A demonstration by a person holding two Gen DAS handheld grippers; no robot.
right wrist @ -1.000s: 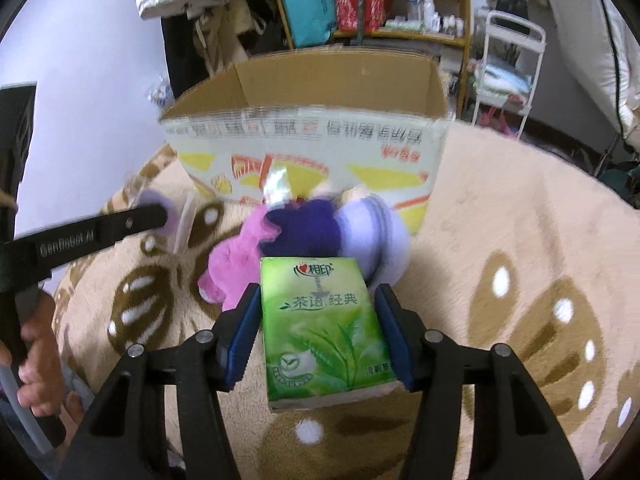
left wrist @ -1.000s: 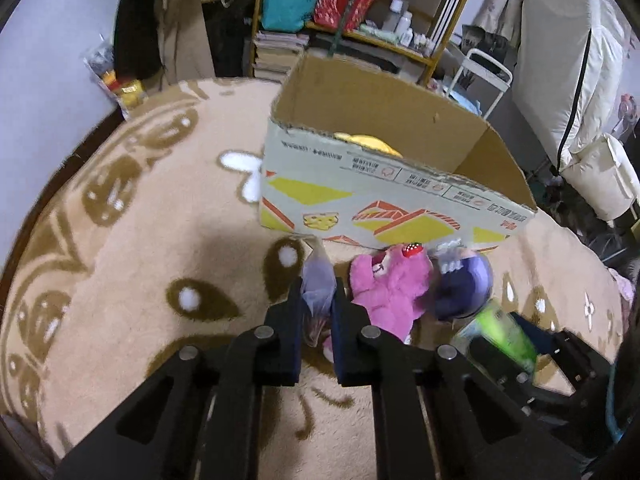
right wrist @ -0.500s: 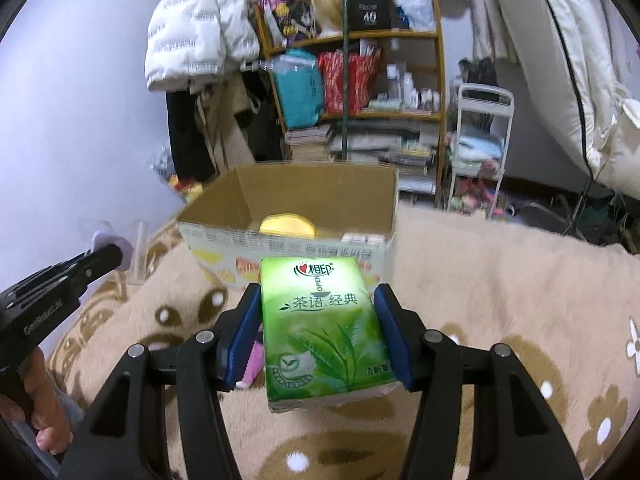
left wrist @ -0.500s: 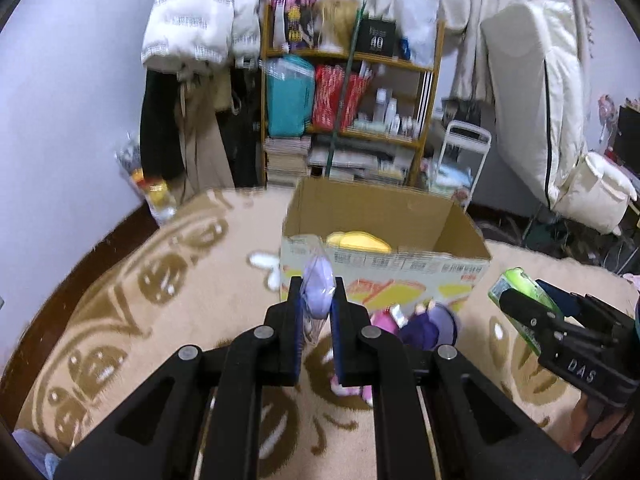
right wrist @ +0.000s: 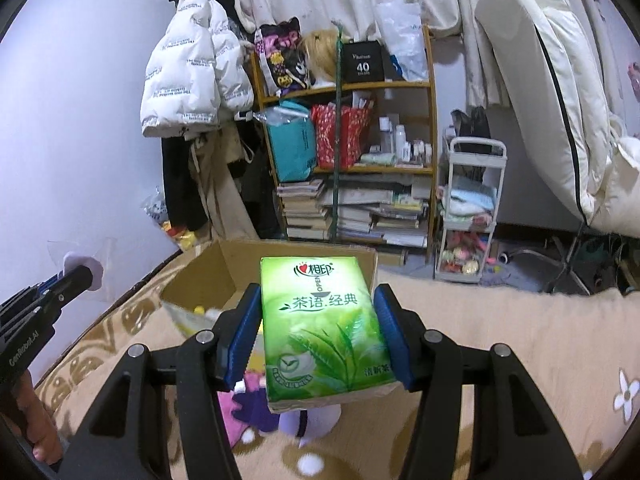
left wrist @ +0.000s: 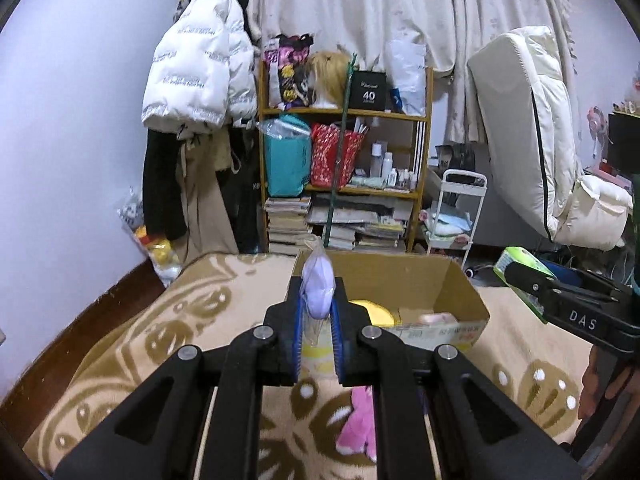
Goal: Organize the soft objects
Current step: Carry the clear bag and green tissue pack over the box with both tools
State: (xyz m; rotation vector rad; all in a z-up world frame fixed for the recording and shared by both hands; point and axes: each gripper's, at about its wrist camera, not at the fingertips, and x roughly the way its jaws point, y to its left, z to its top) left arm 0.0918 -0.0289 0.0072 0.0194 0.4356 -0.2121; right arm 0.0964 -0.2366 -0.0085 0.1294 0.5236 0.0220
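My left gripper (left wrist: 317, 312) is shut on a small lavender soft item in a clear wrapper (left wrist: 318, 290), held up in front of the open cardboard box (left wrist: 452, 280). My right gripper (right wrist: 318, 334) is shut on a green tissue pack (right wrist: 324, 320), held above the carpet before the same box (right wrist: 200, 272). A yellow object (left wrist: 376, 312) lies inside the box. A pink plush (left wrist: 358, 420) and a purple plush (right wrist: 260, 412) lie on the carpet below the grippers. The left gripper also shows in the right wrist view (right wrist: 76, 276), the right one in the left wrist view (left wrist: 520, 272).
A beige patterned carpet (left wrist: 168, 332) covers the floor. Behind the box stand a wooden shelf with bags and books (left wrist: 344, 184), hanging coats (left wrist: 200, 80), a small white cart (right wrist: 468, 216) and a white mattress (left wrist: 532, 132).
Both grippers have risen with their loads and tilted up; the box now sits lower in both views and more of the room shows. The plush toys have dropped toward the bottom edge.
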